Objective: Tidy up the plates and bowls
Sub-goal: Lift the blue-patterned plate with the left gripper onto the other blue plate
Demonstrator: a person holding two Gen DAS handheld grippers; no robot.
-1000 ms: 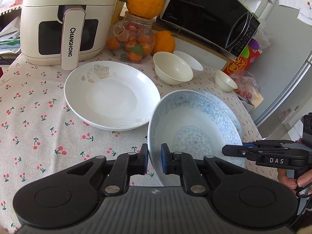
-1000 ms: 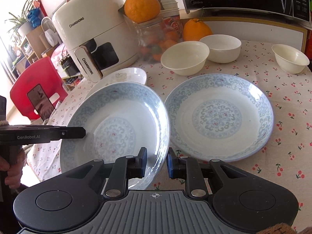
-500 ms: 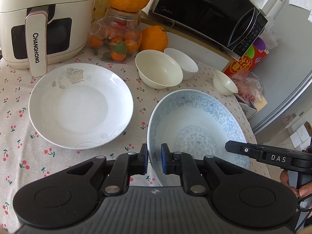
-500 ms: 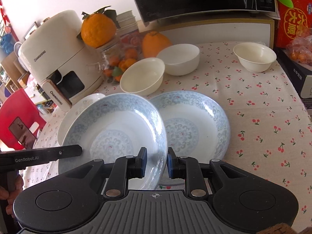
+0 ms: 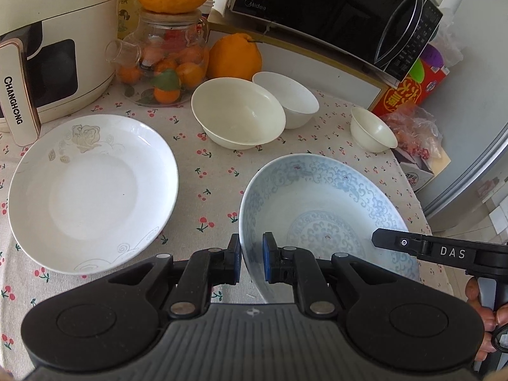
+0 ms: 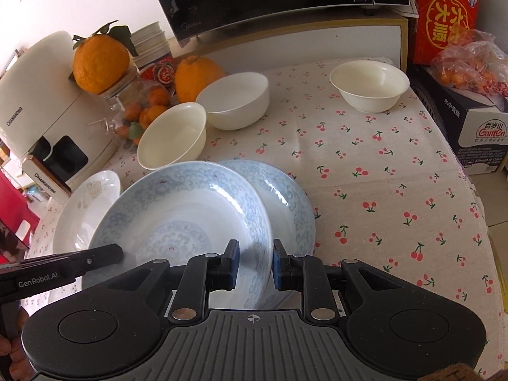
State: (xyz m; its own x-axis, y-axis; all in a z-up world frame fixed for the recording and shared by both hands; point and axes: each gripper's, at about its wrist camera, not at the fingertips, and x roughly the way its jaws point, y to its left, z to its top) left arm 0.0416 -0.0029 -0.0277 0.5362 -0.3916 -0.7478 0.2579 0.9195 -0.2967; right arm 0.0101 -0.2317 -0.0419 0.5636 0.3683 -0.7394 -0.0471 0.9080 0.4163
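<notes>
Both grippers hold one blue-patterned plate (image 5: 327, 209) by opposite rims. My left gripper (image 5: 251, 262) is shut on its left rim; my right gripper (image 6: 254, 265) is shut on its right rim (image 6: 254, 222). The held plate hangs over a second blue-patterned plate (image 6: 292, 203) lying on the table, mostly covering it. A white plate with a rose print (image 5: 92, 190) lies to the left. Three cream bowls stand behind: a large one (image 5: 238, 114), one behind it (image 5: 289, 98), and a small one (image 5: 373, 130).
A cream air fryer (image 5: 47, 63), a glass jar of small oranges (image 5: 162, 63), large oranges and a black microwave (image 5: 333, 9) line the back. A red box and a bag of fruit (image 6: 470, 60) sit at the right. The cherry-print tablecloth (image 6: 381, 165) drops off at the right edge.
Both grippers have carried the held blue plate to the right, so it now covers most of the second blue plate. The white plate has slid left in the left wrist view.
</notes>
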